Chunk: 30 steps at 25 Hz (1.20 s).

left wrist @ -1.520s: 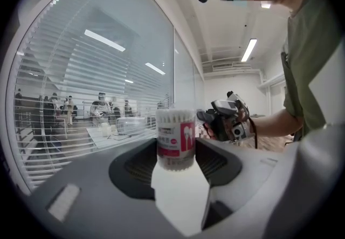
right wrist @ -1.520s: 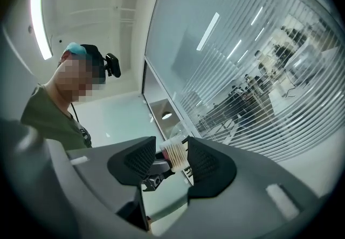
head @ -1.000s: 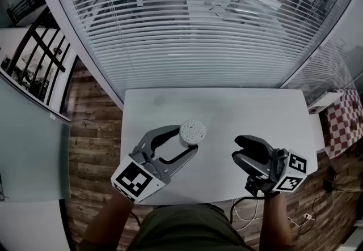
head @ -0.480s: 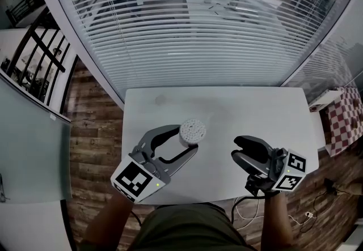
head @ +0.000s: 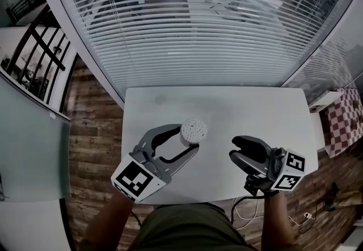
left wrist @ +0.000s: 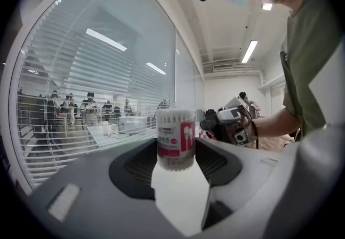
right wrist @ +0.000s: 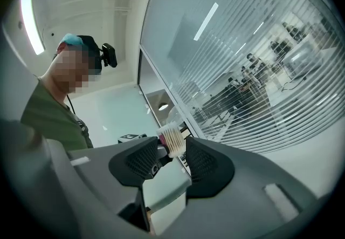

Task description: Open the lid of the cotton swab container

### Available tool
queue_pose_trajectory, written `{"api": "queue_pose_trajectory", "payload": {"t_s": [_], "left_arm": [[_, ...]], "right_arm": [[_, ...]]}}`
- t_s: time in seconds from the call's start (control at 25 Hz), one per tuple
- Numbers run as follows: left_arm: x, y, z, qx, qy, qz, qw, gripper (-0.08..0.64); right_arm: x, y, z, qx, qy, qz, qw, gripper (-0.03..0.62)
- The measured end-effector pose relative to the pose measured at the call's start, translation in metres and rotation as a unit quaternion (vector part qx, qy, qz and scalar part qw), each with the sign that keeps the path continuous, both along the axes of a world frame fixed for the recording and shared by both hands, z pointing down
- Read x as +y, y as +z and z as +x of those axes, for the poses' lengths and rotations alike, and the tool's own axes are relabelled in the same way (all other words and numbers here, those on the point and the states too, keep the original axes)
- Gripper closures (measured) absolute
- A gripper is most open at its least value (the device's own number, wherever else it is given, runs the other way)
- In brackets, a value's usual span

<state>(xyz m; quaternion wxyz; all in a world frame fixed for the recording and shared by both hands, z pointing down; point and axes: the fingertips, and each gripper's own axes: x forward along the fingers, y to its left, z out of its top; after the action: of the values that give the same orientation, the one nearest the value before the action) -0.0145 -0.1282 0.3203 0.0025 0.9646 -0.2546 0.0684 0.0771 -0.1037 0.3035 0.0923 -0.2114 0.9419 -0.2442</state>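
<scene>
- Left gripper (head: 188, 141): its jaws stand wide yet closed on the body of the cotton swab container (head: 193, 130). We read this as a brace that keeps the tub upright and steady while its lid is worked.
- Right gripper (head: 233, 149): its jaws are part-open with nothing between them (they have just been closing a little). It points left toward the container and is well apart from it, presumably lining up on the lid.
- Container: upright on the white table (head: 244, 108), at the left jaw tips and left of the right gripper. We judge the lid still on.
- Beyond the table's far edge: window blinds (head: 187, 34).
</scene>
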Motion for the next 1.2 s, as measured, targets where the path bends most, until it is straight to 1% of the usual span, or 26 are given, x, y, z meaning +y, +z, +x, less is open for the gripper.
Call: {"api": "queue_pose_trajectory", "payload": {"t_s": [0.08,0.84,1.2], "left_arm": [[0.0004,-0.0007,0.0003,0.001,0.0,0.0,1.0,0.331],[0.0026,0.0025,0.0035,0.006,-0.005,-0.008,0.9999,0.331],[0.0027,0.0071,0.0021,0.002,-0.007,-0.014,0.9999,0.331]], "right_arm": [[-0.0005,-0.0005,-0.0002,-0.002,0.0,0.0,1.0,0.433],[-0.0001,0.0039,-0.0012,0.0,-0.003,-0.007,1.0,0.435],[-0.0005,0.0069,-0.0026,-0.003,-0.006,-0.012,1.0,0.44]]}}
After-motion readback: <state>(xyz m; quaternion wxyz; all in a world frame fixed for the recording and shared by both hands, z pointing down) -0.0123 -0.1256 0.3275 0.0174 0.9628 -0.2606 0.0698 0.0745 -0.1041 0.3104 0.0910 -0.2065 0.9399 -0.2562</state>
